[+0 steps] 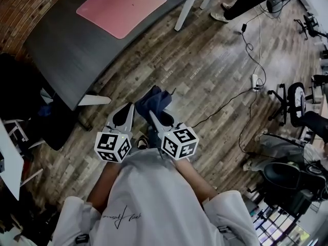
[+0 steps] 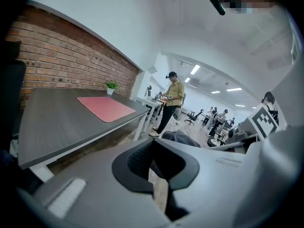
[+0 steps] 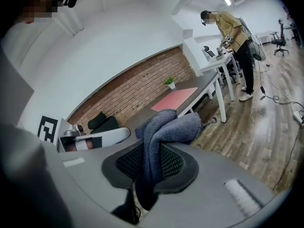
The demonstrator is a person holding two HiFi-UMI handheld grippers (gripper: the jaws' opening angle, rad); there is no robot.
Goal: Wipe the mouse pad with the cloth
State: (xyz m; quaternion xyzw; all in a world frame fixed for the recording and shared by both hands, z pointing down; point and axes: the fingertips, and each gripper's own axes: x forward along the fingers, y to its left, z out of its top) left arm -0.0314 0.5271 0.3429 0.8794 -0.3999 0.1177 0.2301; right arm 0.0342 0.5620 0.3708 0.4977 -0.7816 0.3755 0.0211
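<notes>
The pink mouse pad lies flat on the dark table, far ahead of both grippers; it also shows in the left gripper view and the right gripper view. I hold both grippers close to my body over the wood floor. My right gripper is shut on a dark blue cloth that bunches above the jaws and hangs down between them. Beside it, my left gripper is shut with nothing in it.
A person stands at a white desk beyond the table's far end. Cables and a power strip run across the floor at right, near office chairs. A small plant sits by the brick wall.
</notes>
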